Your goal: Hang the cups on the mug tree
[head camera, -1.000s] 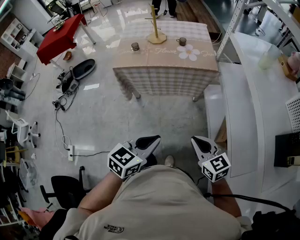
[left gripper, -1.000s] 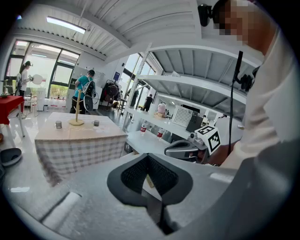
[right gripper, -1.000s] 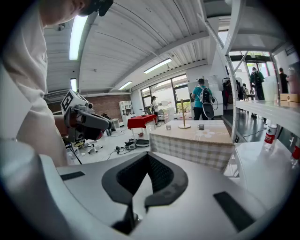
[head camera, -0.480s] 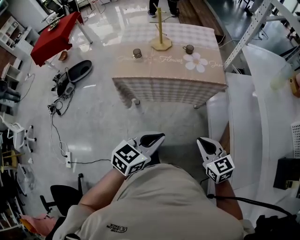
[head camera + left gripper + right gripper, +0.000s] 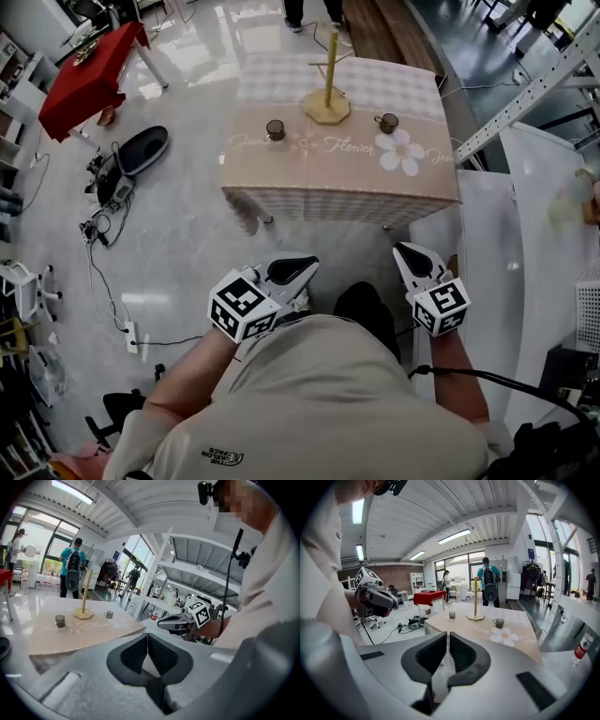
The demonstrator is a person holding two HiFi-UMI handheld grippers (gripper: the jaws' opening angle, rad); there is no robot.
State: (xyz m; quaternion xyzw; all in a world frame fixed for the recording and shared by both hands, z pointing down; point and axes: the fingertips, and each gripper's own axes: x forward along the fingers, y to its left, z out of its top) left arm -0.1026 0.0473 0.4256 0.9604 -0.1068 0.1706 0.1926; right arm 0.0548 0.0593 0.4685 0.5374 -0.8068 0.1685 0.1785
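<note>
A wooden mug tree [image 5: 328,92] stands at the far middle of a table [image 5: 337,183] with a checked cloth. One dark cup [image 5: 276,129] sits to its left and another cup [image 5: 387,122] to its right, both on the cloth. My left gripper [image 5: 305,268] and right gripper [image 5: 405,251] are held close to my body, well short of the table, both shut and empty. From the left gripper view I see the mug tree [image 5: 84,603] and both cups far ahead. The right gripper view shows the mug tree [image 5: 476,605] and cups [image 5: 499,622] beyond its shut jaws.
A red-covered table [image 5: 89,80] stands at the far left, with a black case [image 5: 141,150], cables and a power strip [image 5: 131,333] on the floor. A white bench [image 5: 497,244] and metal racking line the right side. People [image 5: 489,588] stand beyond the table.
The view has closed in on the checked table, which now sits nearer and more central. Both grippers stay shut and held near my body.
</note>
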